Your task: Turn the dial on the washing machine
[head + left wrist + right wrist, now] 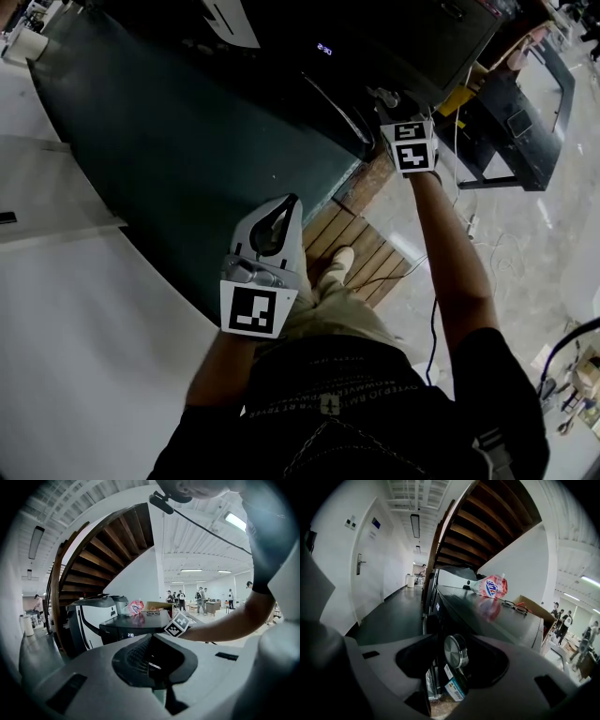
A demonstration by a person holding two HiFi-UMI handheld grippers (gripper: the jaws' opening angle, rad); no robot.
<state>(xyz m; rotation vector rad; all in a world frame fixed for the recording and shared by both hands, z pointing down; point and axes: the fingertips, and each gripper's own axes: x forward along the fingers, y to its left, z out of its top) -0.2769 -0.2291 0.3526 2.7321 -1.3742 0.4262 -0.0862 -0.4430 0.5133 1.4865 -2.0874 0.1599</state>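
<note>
- The right gripper (386,101) is at the front panel of the washing machine (375,37), and its jaws stand wide apart with the dial (455,651) between them; neither pad appears to press on the knob, so it is not gripped yet
- The dial is a round silver knob on the dark front of the machine, below the edge of its top; in the right gripper view it sits roughly midway in the gap, its flat face turned toward the camera
- The step in hand looks like taking hold: the jaws should close evenly on the knob's rim, not on its face, so the smooth metal does not slip out
- The knob should stay centred before closing; if one pad lands first the gripper will likely skid round the rim
- The turn should then come from rolling the wrist about the line the gripper points along, without pulling outward or sideways
- The lit display (323,49) on the panel is a fair check that the setting changes
- The right arm reaches out nearly straight to the machine, the gripper tipped a little downward
- The left gripper (289,202) is held back by the person's waist, well apart from the machine, its jaws together on nothing, pointing forward and only slightly down
</note>
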